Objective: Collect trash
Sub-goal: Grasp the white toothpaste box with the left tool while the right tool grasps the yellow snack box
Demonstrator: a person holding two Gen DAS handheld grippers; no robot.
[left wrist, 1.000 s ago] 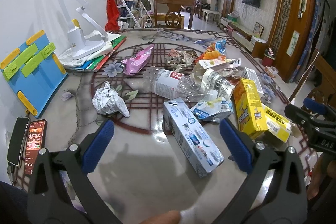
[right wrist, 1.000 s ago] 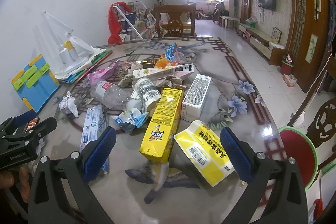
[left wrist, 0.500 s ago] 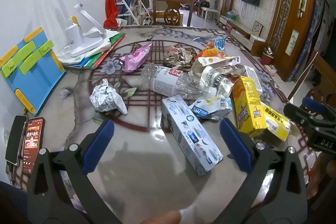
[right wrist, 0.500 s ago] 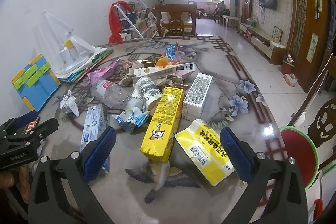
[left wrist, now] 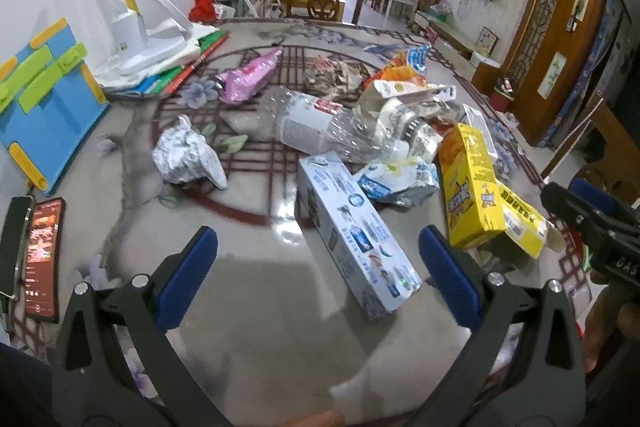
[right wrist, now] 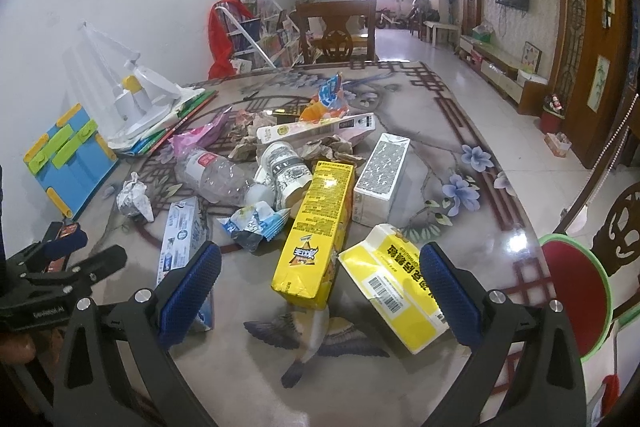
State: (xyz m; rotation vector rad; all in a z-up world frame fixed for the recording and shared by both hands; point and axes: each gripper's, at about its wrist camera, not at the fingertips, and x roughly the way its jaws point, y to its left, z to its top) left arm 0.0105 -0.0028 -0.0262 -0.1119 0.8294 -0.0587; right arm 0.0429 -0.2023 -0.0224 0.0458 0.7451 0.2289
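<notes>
Trash lies heaped on a patterned table. In the left wrist view my left gripper (left wrist: 318, 277) is open and empty, just short of a white-blue toothpaste box (left wrist: 352, 231). A crumpled foil ball (left wrist: 186, 157), a clear plastic bottle (left wrist: 320, 129) and a tall yellow box (left wrist: 470, 183) lie beyond. In the right wrist view my right gripper (right wrist: 320, 289) is open and empty, its jaws either side of the yellow box (right wrist: 318, 227) and a flat yellow carton (right wrist: 394, 277). A white carton (right wrist: 382, 179) and a paper cup (right wrist: 286, 169) lie farther back.
A blue-green folding stand (left wrist: 42, 95), a white desk lamp on books (left wrist: 148, 39) and two phones (left wrist: 30, 247) sit at the table's left. A red-green round stool (right wrist: 578, 285) stands off the right edge. A wooden chair (right wrist: 338, 33) is behind the table.
My left gripper has moved slightly forward and down toward the toothpaste box. My right gripper has crept a little forward. Both stay open.
</notes>
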